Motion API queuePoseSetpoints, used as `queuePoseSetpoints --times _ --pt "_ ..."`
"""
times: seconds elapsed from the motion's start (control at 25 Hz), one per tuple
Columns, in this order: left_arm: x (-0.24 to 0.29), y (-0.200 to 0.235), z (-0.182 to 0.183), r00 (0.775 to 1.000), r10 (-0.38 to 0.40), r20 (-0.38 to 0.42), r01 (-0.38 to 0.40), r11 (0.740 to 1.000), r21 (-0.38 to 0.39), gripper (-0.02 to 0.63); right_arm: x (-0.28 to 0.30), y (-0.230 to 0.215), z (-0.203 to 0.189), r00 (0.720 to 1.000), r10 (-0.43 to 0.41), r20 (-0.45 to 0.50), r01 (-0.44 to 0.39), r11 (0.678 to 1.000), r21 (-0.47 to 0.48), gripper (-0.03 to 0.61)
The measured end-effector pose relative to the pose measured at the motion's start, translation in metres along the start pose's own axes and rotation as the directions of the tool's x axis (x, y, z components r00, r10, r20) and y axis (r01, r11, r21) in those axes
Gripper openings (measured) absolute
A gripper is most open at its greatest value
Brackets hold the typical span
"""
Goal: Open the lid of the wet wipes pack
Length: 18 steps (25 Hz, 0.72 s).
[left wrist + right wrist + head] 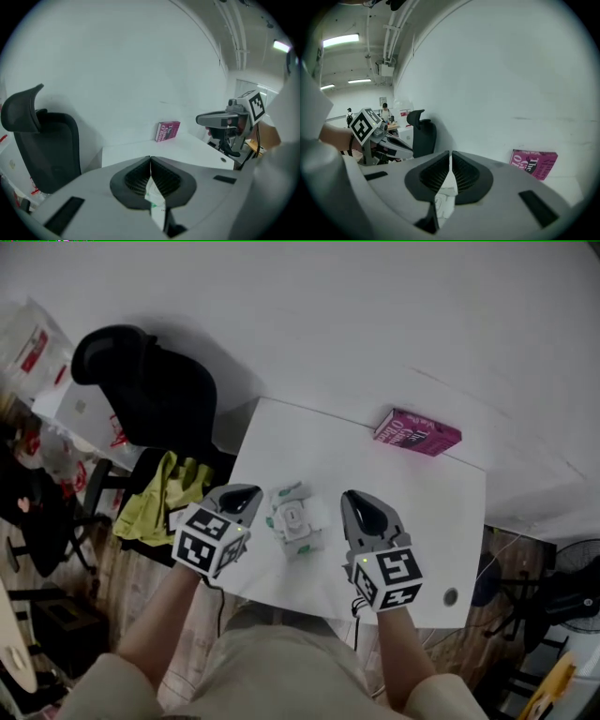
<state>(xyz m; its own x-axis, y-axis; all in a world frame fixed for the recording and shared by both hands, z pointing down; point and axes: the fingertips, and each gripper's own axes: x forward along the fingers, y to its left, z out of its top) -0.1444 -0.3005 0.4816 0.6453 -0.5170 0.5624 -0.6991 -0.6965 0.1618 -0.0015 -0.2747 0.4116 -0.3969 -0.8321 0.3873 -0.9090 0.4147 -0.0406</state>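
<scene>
Soft, even indoor light falls on the white surface [309, 442] and the wall [375, 324], and the head view is dim overall. A faint shadow spreads behind the office chair [150, 390], left of the left claw [246, 495]. Ceiling strip lights [341, 40] glare up and left of the right claw [450, 154]. Both gripper views bow at the edges into black corners, and the near claw bodies look soft.

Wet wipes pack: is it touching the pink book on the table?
Apart. The head view shows a wide stretch of bare table between the wet wipes pack and the pink book, which lies at the far edge.
</scene>
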Motion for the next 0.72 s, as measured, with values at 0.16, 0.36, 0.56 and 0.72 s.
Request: queuePoseSetpoints --times 0.16,0.36,0.56,0.72 --pt "-0.034 -0.018 0.045 0.996 -0.005 0.09 -0.002 0.997 0.071 0.021 -0.025 0.012 0.046 0.995 0.012 0.099 -0.01 1.0 -0.021 0.04" --pt "-0.072 -0.04 0.089 0.979 -0.008 0.206 -0.026 0.986 0.164 0.021 -0.058 0.027 0.097 0.977 0.021 0.213 -0.01 0.998 -0.056 0.04" --pt "-0.114 -0.064 0.124 0.948 -0.025 0.318 -0.047 0.975 0.216 0.021 -0.09 0.04 0.129 0.956 0.031 0.292 -0.005 0.996 -0.088 0.04" --pt "-0.145 -0.075 0.137 0.92 0.002 0.393 -0.1 0.968 0.23 0.021 -0.112 0.051 0.144 0.944 0.039 0.328 -0.005 0.994 -0.105 0.04"
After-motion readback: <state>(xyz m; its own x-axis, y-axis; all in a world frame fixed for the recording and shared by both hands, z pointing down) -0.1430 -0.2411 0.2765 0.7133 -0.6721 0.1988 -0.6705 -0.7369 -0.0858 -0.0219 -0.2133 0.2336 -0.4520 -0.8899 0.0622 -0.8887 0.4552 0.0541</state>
